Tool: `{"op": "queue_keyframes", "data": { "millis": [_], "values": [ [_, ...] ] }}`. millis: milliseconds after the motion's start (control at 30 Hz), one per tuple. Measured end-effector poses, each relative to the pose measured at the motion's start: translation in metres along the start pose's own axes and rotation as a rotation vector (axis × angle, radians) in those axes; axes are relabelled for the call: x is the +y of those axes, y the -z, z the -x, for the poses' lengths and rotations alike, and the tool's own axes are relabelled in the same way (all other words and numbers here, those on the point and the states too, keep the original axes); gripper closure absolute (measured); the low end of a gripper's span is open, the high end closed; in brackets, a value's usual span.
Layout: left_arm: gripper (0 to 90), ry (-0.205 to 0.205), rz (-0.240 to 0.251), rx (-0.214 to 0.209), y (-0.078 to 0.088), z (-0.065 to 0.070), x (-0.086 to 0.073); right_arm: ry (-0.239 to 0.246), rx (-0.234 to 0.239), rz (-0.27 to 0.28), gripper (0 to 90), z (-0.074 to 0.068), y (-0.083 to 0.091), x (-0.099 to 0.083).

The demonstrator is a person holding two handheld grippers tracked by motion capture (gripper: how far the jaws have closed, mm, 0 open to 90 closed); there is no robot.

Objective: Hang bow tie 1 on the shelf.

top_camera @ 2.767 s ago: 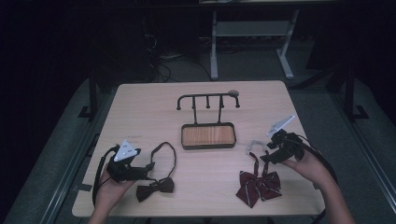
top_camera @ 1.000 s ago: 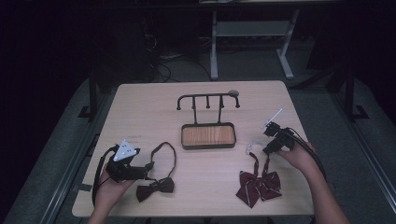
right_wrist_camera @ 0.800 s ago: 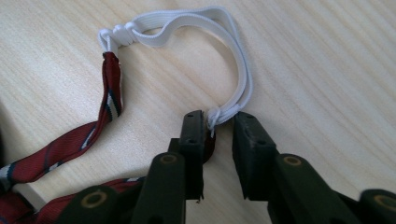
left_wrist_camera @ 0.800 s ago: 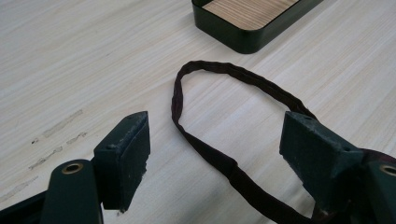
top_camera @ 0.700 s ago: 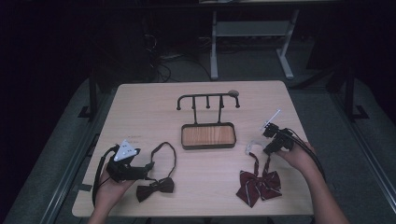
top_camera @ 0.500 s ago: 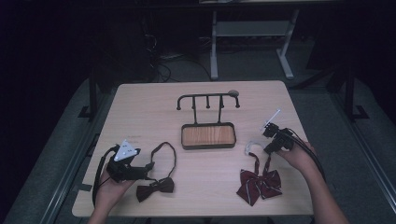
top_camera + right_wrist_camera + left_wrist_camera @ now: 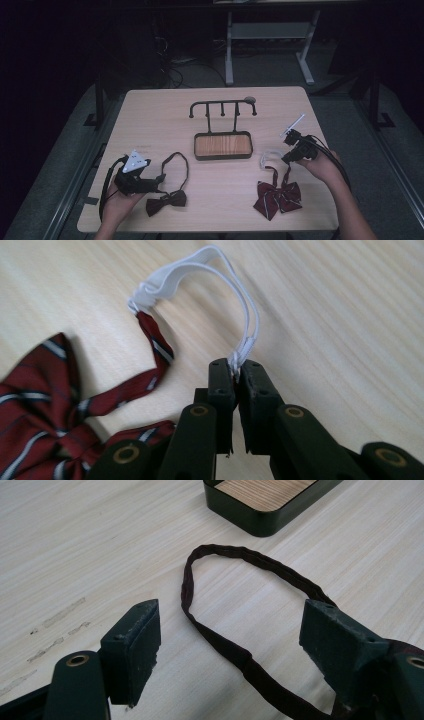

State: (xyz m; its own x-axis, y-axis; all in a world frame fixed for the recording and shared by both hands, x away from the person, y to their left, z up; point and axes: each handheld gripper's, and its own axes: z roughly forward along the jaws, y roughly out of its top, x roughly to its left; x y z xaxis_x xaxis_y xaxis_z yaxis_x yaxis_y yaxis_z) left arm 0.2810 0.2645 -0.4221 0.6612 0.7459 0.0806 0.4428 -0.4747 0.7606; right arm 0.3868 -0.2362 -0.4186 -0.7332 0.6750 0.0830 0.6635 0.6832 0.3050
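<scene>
Closed since a second ago: right gripper (image 7: 236,371) jaws, now pinching white elastic loop (image 7: 200,275) of red striped bow tie (image 7: 278,196) near table's front right. Left gripper (image 7: 230,635) gaping around black bow tie strap (image 7: 220,600), unpinched. Thin elastic liable to slip out when lifted toward hook rack (image 7: 222,107).

A pale wooden table (image 7: 150,115) stands on grey floor (image 7: 65,150) in a dark room.

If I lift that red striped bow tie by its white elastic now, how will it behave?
Probably floppy: the red striped bow tie lies limp and should dangle. The white elastic, pinched in the right gripper, looks thin and may stretch before the bow rises. It likely weighs little.
</scene>
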Motion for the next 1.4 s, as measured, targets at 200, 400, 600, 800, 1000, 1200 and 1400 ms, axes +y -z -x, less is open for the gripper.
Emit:
{"op": "queue_keyframes", "data": {
  "millis": [200, 400, 600, 800, 1000, 1200, 1400],
  "values": [
    [24.9, 0.001, -0.001, -0.001, 0.0, 0.0, 0.0, 0.028, 0.048, 0.042, 83.8, -0.005, 0.012, 0.003],
    [24.9, 0.002, 0.002, -0.001, 0.001, 0.0, 0.0, 0.056, 0.095, 0.058, 83.5, -0.011, 0.023, 0.005],
    [24.9, 0.0, 0.0, -0.001, 0.001, 0.0, 0.0, 0.089, 0.112, 0.082, 83.5, -0.018, 0.034, 0.007],
    [24.9, -0.002, -0.001, -0.002, 0.001, 0.0, 0.0, 0.121, 0.099, 0.082, 83.5, -0.026, 0.043, 0.01],
    [24.9, -0.001, 0.001, -0.001, 0.001, 0.0, 0.0, 0.147, 0.095, 0.087, 83.6, -0.033, 0.051, 0.014],
    [24.9, -0.002, 0.003, 0.0, 0.001, 0.0, 0.0, 0.162, 0.09, 0.088, 83.6, -0.036, 0.057, 0.016],
    [24.9, -0.002, -0.001, -0.002, 0.001, 0.0, 0.0, 0.18, 0.084, 0.093, 83.6, -0.04, 0.066, 0.019]
  ]
}}
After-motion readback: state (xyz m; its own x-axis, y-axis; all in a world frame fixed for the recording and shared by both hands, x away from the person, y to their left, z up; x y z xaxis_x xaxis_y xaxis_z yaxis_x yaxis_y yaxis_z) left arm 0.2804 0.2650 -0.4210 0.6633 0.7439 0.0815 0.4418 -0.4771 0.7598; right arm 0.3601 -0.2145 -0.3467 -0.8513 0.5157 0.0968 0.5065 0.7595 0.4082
